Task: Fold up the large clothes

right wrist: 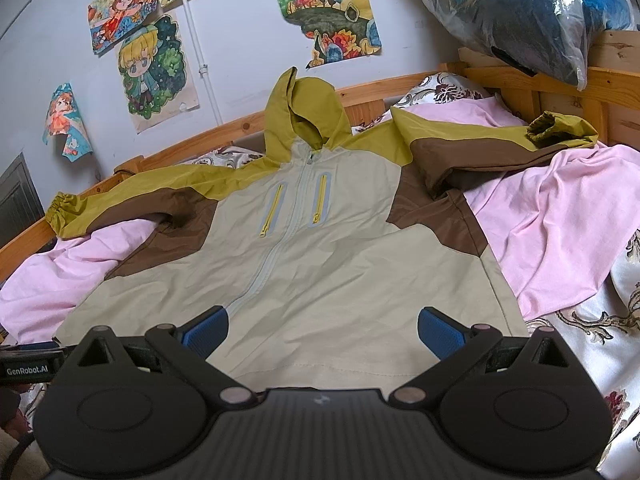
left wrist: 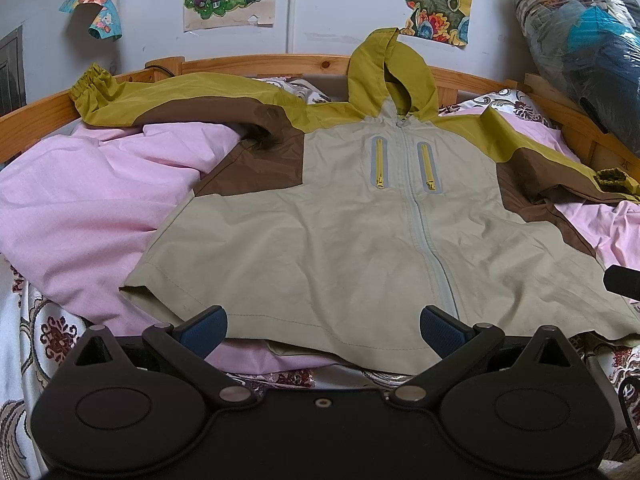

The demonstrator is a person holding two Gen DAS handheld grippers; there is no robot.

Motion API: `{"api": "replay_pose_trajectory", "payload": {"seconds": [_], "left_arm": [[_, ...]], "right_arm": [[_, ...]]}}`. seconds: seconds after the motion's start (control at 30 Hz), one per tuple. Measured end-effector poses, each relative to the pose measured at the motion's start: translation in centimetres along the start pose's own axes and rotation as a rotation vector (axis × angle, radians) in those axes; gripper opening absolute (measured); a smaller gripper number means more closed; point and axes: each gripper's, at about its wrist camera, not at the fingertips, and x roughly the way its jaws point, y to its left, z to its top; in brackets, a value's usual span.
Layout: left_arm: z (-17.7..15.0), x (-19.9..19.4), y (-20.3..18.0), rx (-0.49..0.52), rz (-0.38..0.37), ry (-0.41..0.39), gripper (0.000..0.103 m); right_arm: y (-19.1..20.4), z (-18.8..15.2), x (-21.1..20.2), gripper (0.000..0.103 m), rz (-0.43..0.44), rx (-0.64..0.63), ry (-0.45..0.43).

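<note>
Hooded jacket (left wrist: 340,220) flat on pink sheet (left wrist: 80,200) (zipped, sleeves spread); left gripper (left wrist: 322,326) and right gripper (right wrist: 322,326) spread apart, empty, near hem.

Hidden hem, cropped edges

Near hem of jacket (left wrist: 320,240) partly covered by claw body in both wrist views; in right view the lower left hem corner sits behind the left claw (right wrist: 28,364), itself cut by the frame edge. In left view, only a dark stub of right claw (left wrist: 622,282) visible at right edge, fingers out of frame. Plastic-wrapped bundle (left wrist: 580,40) cropped at top right, contents unreadable.
</note>
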Motion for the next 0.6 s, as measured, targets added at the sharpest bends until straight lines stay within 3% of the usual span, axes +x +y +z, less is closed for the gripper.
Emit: {"api": "replay_pose_trajectory", "payload": {"seconds": [0.6], "left_arm": [[0.2,-0.3,-1.1,-0.003,0.003,0.006,0.102]], "right_arm": [[-0.2,0.1,-0.1,0.103,-0.024,0.021,0.001]]}}
